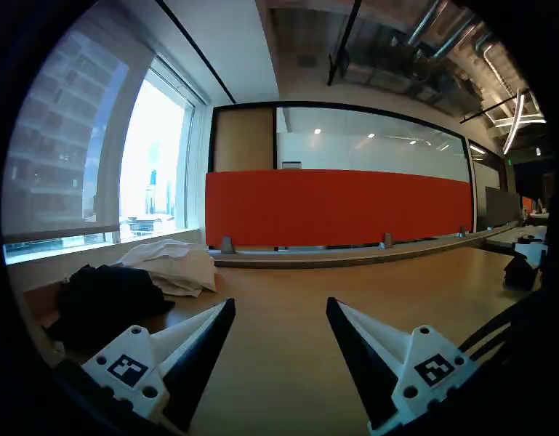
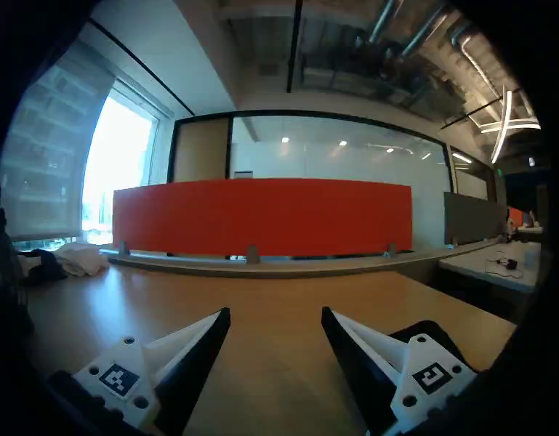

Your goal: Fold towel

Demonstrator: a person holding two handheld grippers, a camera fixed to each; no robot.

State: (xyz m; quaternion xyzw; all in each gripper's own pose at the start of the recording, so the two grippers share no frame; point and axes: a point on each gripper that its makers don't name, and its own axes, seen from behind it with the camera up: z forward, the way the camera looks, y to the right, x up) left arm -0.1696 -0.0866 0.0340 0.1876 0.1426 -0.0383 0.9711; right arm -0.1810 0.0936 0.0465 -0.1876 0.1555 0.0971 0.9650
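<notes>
**Lying unfolded at the window end of the bench (image 1: 395,283): one towel (image 1: 174,265)**

Item: towel, off-white, bunched in a loose heap with no neat edges showing. It rests on the wooden bench top, close to the sill. In the right gripper view the same heap (image 2: 79,258) sits far off to the left.

Adjacent: dark cloth (image 1: 105,298), black, also crumpled, touching the towel on its near side and partly overlapping it.

Left claw (image 1: 279,301): fingers spread apart, nothing between them, held low over bare wood, with the towel ahead and to its left, well apart.

Right claw (image 2: 275,311): fingers likewise spread and holding nothing, over bare bench surface, farther from the towel than the left one.

Surroundings: orange divider panel (image 1: 337,207) standing along the far edge of the bench; glass wall behind it; bright window (image 1: 152,174) beside the towel end; exposed pipes on the ceiling.
</notes>
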